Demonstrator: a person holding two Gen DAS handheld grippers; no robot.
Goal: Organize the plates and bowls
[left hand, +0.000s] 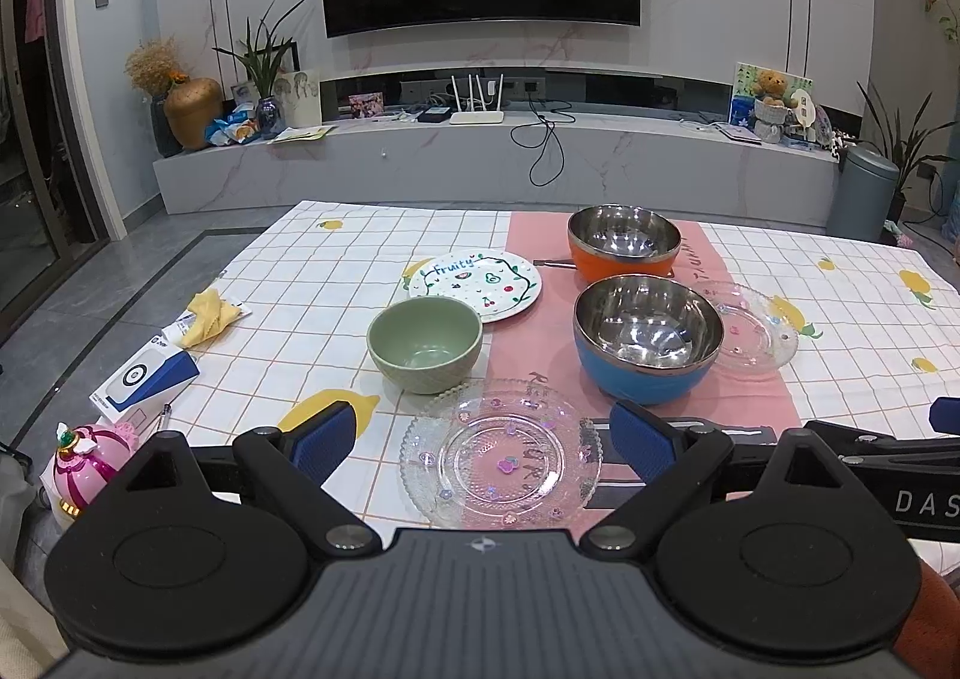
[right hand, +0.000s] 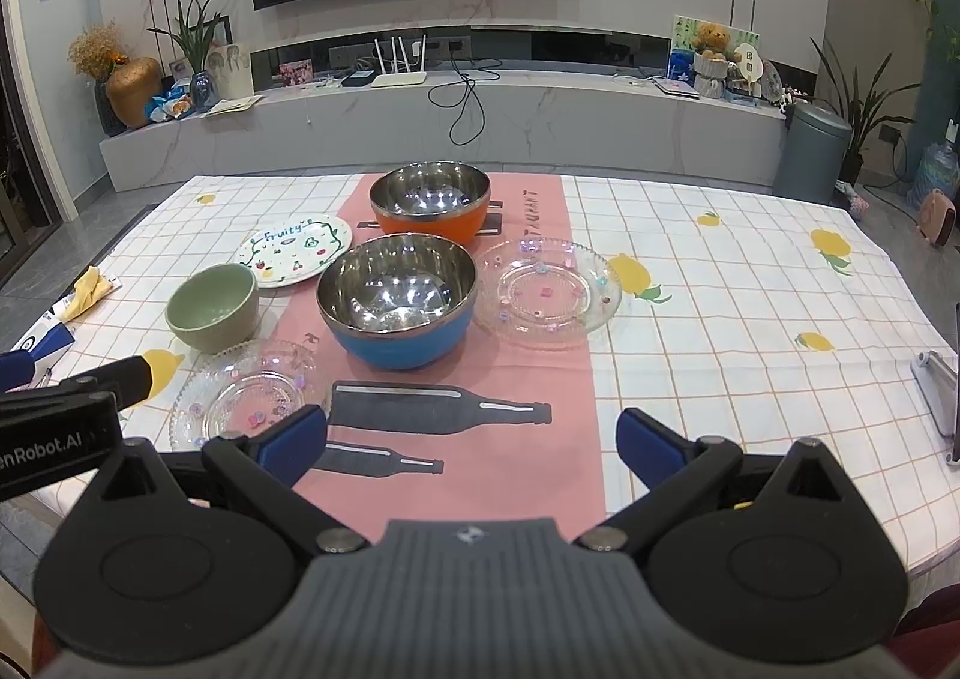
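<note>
Three bowls (left hand: 424,344), three plates (left hand: 500,454), two claws (left hand: 486,439) spread

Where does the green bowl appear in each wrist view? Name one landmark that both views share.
Left wrist: green bowl sits centre-left, in front of the fruity plate.
Right wrist: green bowl sits far left, again below the fruity plate.
Shared landmark: the blue bowl on the pink runner.

- The near glass plate (left hand: 501,454) lies before me on the table (left hand: 840,331), at 12 o'clock from my left gripper (left hand: 486,442).
- The ceramic bowl (left hand: 424,343) sits behind it at 11 o'clock; the "fruity" plate (left hand: 475,284) lies behind that bowl.
- Two steel bowls stand at 1 o'clock, the far bowl (left hand: 624,248) behind the near bowl (left hand: 648,335).
- The second glass plate (right hand: 547,292) lies just right of the near bowl.
</note>
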